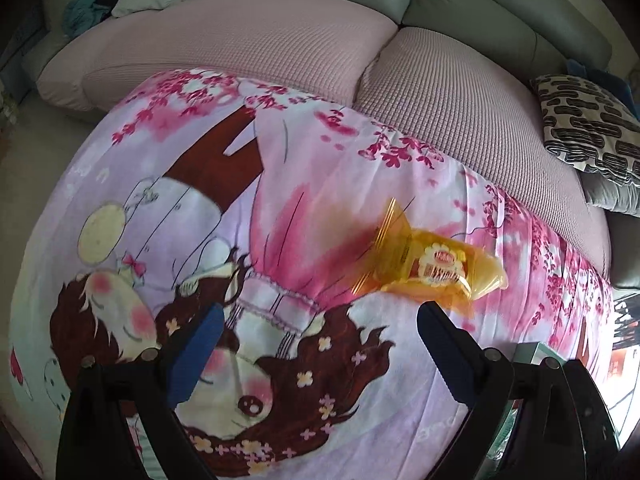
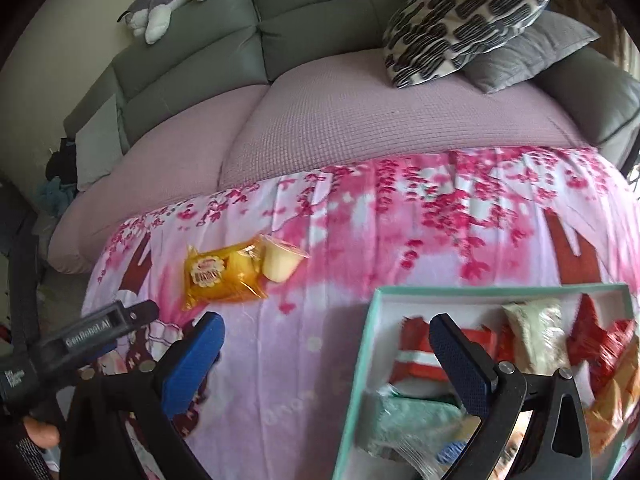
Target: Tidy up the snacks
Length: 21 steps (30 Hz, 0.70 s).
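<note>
A: Right wrist view is showing the most: the yellow snack packet point(image 2: 220, 276) is lying on the printed cloth point(image 2: 300, 360), touching a pale pudding cup point(image 2: 280, 262) on its right side. Both are sitting well apart from the teal box point(image 2: 360, 364).

B: So those two are still waiting to go in?

A: That is my reading. The box is already holding several wrapped snacks: red ones, a pale one, a green one, an orange one at the edge. Most of the sorting seems done, with these two left outside.

B: And the grippers?

A: The right gripper point(image 2: 326, 356) is hanging with its jaws spread wide and nothing between them, one finger over the cloth, the other over the box. The left gripper point(image 1: 318, 340) is also gaping wide and empty, pointing at the cloth just short of the yellow snack packet point(image 1: 432, 266), which is lying ahead and to its right.

B: What is beyond them?

A: The cloth is draping a counter in front of a sofa point(image 2: 360, 120) with a patterned cushion point(image 2: 464, 20).
</note>
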### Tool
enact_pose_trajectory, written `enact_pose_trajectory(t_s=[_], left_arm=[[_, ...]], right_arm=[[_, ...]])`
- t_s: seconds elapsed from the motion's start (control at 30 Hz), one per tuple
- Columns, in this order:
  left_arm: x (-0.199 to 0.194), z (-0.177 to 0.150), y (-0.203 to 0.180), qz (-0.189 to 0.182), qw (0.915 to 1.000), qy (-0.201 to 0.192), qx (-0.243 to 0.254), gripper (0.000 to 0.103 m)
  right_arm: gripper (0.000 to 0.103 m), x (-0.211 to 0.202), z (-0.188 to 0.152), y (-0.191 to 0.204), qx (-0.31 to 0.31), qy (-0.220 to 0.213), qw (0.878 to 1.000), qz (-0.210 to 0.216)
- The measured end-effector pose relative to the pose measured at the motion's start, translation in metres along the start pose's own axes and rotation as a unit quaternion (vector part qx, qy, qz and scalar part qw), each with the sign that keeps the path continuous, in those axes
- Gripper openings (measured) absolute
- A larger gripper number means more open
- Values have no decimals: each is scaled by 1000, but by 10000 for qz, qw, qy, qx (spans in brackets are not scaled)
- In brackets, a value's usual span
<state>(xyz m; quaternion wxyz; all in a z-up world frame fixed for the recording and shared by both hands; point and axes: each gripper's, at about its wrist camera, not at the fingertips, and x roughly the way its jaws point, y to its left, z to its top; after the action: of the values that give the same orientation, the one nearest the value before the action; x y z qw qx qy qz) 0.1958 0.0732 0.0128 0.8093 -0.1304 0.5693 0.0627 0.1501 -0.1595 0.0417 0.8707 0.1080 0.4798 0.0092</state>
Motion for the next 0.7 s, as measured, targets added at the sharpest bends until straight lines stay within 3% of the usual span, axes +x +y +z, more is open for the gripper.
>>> enact_pose_trajectory(t_s=[0.2, 0.3, 0.43, 0.7], left_arm=[[12, 29, -10, -154, 9998, 139, 35, 97], [22, 38, -13, -311, 9991, 288, -29, 97], [32, 44, -24, -570, 9975, 416, -54, 97], [51, 46, -43, -741, 9953, 614, 44, 97]], right_arm=[[100, 42, 40, 21, -103, 520, 9986, 85], [86, 65, 49, 20, -21, 814, 9966, 123], [74, 91, 52, 16, 173, 1086, 9936, 252], [61, 122, 53, 24, 140, 1159, 9927, 304]])
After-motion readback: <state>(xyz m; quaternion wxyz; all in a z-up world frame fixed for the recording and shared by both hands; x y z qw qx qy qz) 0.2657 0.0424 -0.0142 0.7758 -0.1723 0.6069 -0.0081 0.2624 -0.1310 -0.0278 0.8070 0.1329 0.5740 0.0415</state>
